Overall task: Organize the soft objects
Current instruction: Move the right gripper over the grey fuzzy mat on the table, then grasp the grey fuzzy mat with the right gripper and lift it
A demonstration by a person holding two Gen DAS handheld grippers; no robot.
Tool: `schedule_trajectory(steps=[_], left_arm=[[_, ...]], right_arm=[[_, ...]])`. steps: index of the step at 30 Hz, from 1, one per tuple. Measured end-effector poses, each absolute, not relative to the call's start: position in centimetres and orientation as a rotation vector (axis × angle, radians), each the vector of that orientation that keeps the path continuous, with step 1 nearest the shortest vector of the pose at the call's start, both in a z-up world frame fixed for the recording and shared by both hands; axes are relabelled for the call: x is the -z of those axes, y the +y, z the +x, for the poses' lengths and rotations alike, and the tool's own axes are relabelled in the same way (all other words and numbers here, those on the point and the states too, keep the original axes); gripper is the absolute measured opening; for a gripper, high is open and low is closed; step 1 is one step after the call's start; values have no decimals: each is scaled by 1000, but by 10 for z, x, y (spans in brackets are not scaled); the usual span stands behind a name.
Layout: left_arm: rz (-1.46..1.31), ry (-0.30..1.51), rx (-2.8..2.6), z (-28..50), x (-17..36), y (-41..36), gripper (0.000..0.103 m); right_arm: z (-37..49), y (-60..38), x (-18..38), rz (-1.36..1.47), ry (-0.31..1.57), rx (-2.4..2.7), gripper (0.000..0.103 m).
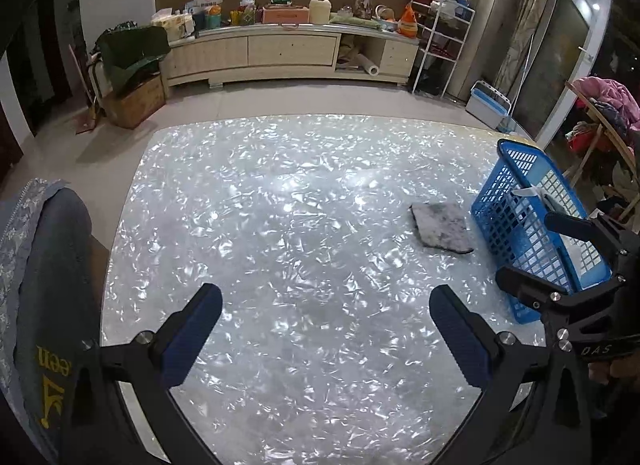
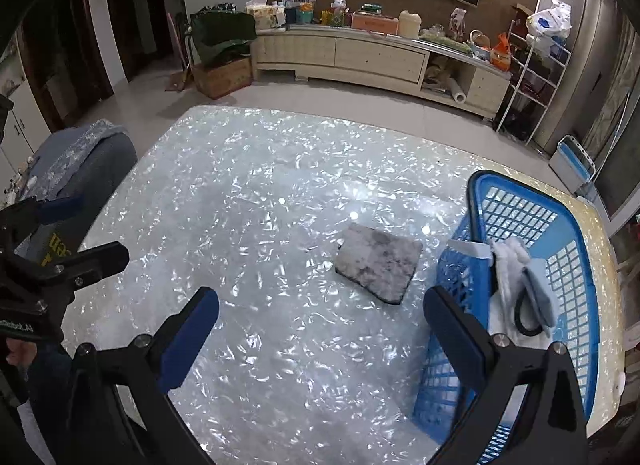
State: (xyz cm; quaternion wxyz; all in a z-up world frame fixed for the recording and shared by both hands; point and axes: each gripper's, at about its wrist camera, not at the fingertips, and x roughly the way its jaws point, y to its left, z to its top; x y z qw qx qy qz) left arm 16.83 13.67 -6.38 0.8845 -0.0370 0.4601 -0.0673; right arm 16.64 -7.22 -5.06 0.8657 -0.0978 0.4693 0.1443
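A grey, mottled folded cloth (image 1: 442, 231) (image 2: 378, 261) lies flat on the pearly white table (image 1: 280, 205) (image 2: 260, 185), just left of a blue plastic basket (image 1: 516, 153) (image 2: 520, 181). Inside the basket are a white fluffy piece (image 2: 510, 261) and a light blue cloth (image 2: 540, 297) with a black loop. My left gripper (image 1: 326, 301) (image 2: 102, 227) is open over bare table, well left of the cloth. My right gripper (image 2: 320, 299) (image 1: 525, 247) is open too, with nothing between its fingers, hovering near the cloth and the basket's near wall.
A chair with a blue-grey cover (image 1: 52, 265) (image 2: 80, 161) stands at the table's left edge. Beyond the table are a tiled floor, a long cream cabinet (image 1: 280, 53) (image 2: 360, 53), a cardboard box (image 1: 136, 101) and a white wire rack (image 1: 440, 45).
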Motion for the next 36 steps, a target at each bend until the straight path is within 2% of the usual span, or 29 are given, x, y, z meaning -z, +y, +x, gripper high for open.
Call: schedule_trajectory(steps=[6, 10, 29, 36], left_arm=[[-76, 982, 151, 179, 80, 145, 103], [-71, 1004, 163, 191, 93, 148, 103], [-71, 1087, 221, 252, 153, 138, 103], [-47, 1107, 231, 270, 167, 130, 103]], right_arm=[[177, -57, 61, -218, 1008, -307, 102], [185, -51, 72, -229, 1034, -299, 97], [234, -61, 118, -161, 1106, -201, 96], [246, -65, 140, -168, 1152, -163, 88]])
